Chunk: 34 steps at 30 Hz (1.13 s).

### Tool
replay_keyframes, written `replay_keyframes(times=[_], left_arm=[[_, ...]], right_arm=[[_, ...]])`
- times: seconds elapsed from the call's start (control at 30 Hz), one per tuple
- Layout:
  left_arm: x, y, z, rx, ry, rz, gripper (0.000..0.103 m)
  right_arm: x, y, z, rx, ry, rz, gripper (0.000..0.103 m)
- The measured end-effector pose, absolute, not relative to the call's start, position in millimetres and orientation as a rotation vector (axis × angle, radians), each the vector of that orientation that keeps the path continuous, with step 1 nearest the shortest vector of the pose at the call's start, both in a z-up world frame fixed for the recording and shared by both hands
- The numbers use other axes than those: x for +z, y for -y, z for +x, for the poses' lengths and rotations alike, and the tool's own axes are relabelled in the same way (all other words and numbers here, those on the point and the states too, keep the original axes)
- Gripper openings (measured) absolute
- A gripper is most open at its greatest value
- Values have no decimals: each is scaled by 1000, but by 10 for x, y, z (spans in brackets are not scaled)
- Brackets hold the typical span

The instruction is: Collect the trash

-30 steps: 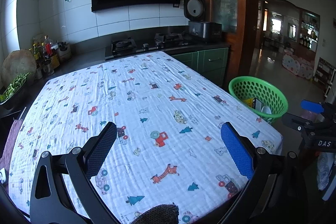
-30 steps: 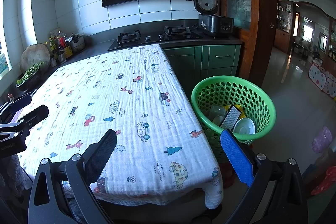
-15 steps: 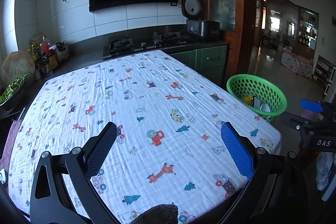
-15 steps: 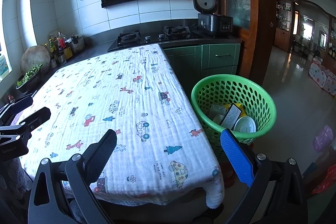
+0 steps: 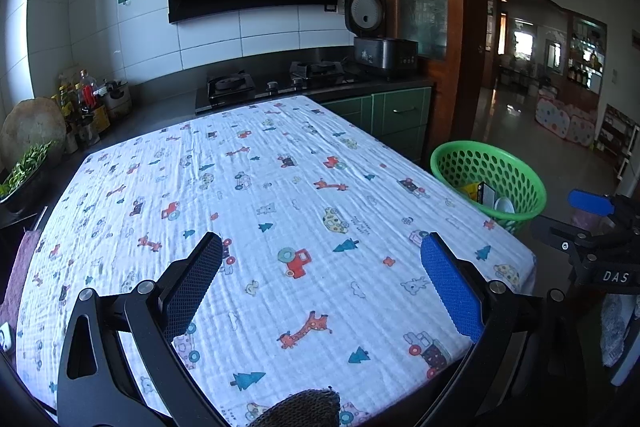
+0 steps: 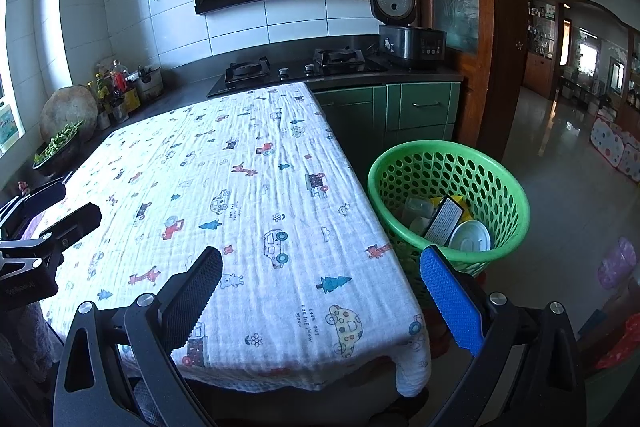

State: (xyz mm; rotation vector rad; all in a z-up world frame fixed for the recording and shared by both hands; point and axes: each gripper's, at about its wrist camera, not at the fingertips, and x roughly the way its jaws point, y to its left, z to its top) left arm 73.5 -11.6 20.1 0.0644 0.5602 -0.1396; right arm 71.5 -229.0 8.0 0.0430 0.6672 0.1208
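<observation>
A green plastic basket (image 6: pixel 448 163) stands on the floor at the table's right side and holds trash: a black packet (image 6: pixel 442 221), a white lid (image 6: pixel 470 237), a clear cup and something yellow. It also shows in the left wrist view (image 5: pixel 488 163). The table with the cartoon-print cloth (image 5: pixel 280 187) carries no loose items. My left gripper (image 5: pixel 320 255) is open and empty above the cloth's near part. My right gripper (image 6: pixel 320 267) is open and empty over the table's near right corner, close to the basket.
A dark counter with a gas hob (image 6: pixel 296 67) and a rice cooker (image 6: pixel 404 27) runs along the back wall. Bottles and a bowl of greens (image 5: pixel 24 167) stand at the left. A wooden door frame (image 6: pixel 508 27) opens onto a tiled floor at right.
Both views have shifted only slightly; the left gripper has drifted a little. Both grippers stay open and empty, and the basket's contents are unchanged.
</observation>
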Motion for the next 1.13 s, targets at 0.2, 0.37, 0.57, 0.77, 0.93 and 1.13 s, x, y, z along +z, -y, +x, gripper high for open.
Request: replay_keyframes(times=[0.2,0.37,0.57,0.77,0.93,1.13], left_arm=[[206,130,739,-139,-561,66,98],[200,133,742,-140,-563,65,98],[204,142,755,-141,-564,62,98],[197,129,784,-120,-565,63,97],[198,102,806,-105,-573,55,98],[195,92,814,-102,-575,54,98]], right_arm=[[89,2310,715,116,-663,48,96],[85,2320,717,114,-666,48,96],[88,2319,714,116,-665,48,96],[85,2321,717,114,-667,50,96],[72,2321,722,118,-669,54,96],[66,2321,731,120,-669,53,96]])
